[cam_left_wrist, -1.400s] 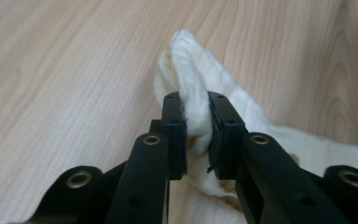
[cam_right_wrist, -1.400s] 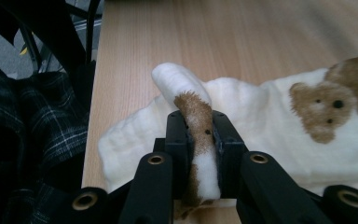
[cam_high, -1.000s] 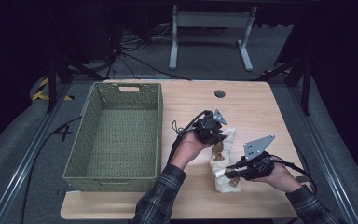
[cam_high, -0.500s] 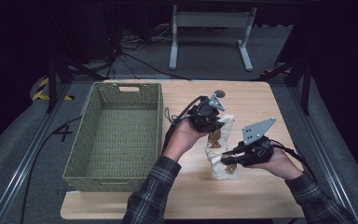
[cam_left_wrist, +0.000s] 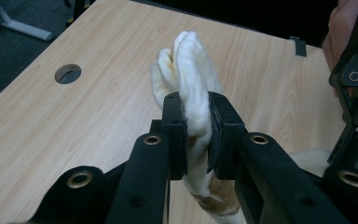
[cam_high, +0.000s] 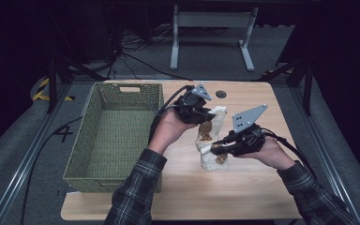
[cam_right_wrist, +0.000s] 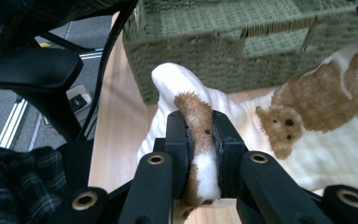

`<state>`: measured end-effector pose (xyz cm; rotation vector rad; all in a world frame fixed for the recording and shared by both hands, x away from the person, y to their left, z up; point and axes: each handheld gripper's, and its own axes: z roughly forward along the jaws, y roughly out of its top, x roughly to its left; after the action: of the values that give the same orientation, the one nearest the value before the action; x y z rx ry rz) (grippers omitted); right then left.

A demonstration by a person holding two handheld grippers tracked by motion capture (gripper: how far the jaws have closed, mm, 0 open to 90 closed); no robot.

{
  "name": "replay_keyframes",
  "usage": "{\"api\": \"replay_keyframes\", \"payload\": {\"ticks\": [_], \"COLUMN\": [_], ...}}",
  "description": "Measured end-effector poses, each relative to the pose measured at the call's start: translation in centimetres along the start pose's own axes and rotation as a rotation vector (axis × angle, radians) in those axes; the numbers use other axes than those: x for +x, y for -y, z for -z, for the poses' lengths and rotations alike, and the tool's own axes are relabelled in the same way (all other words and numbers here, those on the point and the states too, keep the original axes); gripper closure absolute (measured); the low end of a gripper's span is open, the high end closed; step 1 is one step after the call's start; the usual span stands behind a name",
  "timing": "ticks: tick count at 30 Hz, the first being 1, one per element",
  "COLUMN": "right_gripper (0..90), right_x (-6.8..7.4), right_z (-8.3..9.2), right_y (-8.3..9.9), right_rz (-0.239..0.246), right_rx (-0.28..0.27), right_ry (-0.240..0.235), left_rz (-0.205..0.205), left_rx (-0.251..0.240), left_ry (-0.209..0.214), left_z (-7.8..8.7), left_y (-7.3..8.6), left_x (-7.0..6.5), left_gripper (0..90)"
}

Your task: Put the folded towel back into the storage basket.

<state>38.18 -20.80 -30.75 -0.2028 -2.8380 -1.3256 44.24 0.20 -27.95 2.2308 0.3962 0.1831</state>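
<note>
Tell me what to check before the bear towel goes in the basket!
1. Left gripper pinching the towel: ok, cloth sits between the shut jaws.
2. Right gripper pinching the towel: ok, jaws clamp a folded edge.
3. Towel off the table: not ok, its lower end seems to touch the wood.
4. Basket free of other things: ok, only its woven bottom shows.
5. Towel spread flat between the grippers: not ok, it hangs bunched.

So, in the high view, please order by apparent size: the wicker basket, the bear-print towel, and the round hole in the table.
1. Wicker basket, clearly the largest.
2. Bear-print towel, held up nearer the camera, which enlarges it slightly.
3. Round hole, by far the smallest.
</note>
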Motion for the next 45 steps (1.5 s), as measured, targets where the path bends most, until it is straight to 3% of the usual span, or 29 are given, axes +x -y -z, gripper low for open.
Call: {"api": "replay_keyframes", "payload": {"ticks": [7, 13, 18, 20, 25, 38, 45], "right_gripper": [79.9, 80.0, 79.9, 80.0, 80.0, 80.0, 79.9], "right_x": [-0.2, -0.2, -0.4, -0.4, -0.5, 0.0, -0.3], "right_z": [-1.7, -3.6, -6.5, -6.9, -9.8, -14.1, -16.4], "right_y": [-3.5, -5.6, -8.3, -8.6, -10.7, -12.5, -11.5], "right_rz": [0.024, 0.027, 0.037, 0.036, 0.042, 0.055, 0.028], "right_rx": [-0.009, -0.002, 0.000, -0.003, -0.004, -0.012, 0.011], "right_ry": [-0.006, -0.011, -0.021, -0.022, -0.042, -0.069, -0.102], "left_rz": [0.012, 0.009, 0.022, 0.020, 0.029, 0.066, 0.096], "left_rx": [-0.035, -0.046, -0.065, -0.067, -0.075, -0.106, -0.110], "left_ry": [0.036, 0.034, 0.029, 0.025, 0.018, -0.024, -0.022], "left_z": [3.2, 5.5, 8.0, 8.3, 9.6, 11.9, 11.9], "left_y": [1.5, 2.9, 5.0, 5.4, 7.2, 11.2, 13.2], "left_x": [1.7, 3.1, 4.8, 5.1, 5.9, 6.5, 6.4], "left_gripper": [79.6, 79.8, 79.9, 79.8, 79.9, 79.9, 79.8]}}
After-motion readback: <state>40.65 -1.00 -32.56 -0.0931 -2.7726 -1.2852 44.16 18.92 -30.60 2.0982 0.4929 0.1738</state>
